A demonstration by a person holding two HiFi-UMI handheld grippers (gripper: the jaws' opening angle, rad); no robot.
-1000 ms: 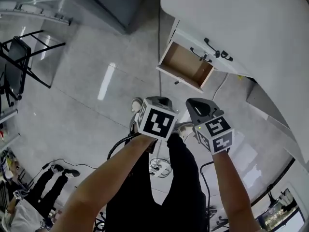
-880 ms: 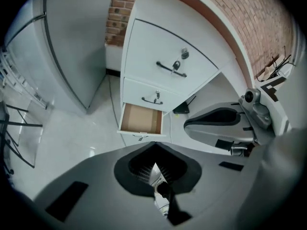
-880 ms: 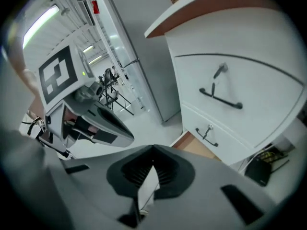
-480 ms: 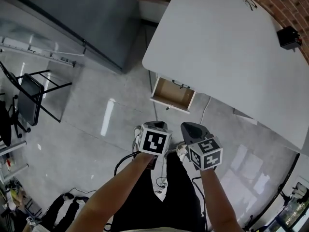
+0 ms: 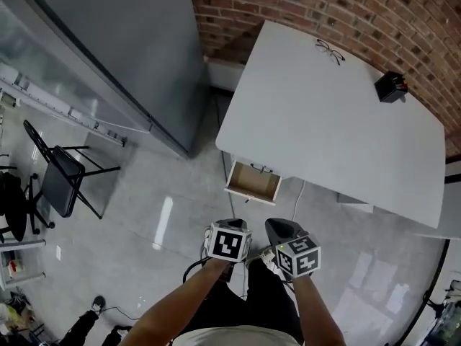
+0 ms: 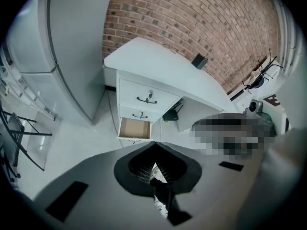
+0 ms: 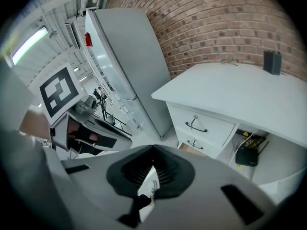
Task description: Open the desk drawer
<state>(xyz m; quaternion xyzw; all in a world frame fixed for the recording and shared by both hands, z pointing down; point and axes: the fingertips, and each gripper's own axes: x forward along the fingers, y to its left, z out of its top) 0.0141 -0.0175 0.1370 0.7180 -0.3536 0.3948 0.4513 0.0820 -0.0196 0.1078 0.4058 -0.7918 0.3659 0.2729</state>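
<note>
my left claw (image 6: 154,163) and right claw (image 7: 152,169) are both pinched together on nothing, well apart from the desk drawer (image 5: 253,182) gaping at twelve o'clock under the desk (image 5: 324,121), so a careless step forward could knock it shut.

White desk (image 5: 317,121) — eyeglasses (image 5: 330,51) and black box (image 5: 390,87) on top
</note>
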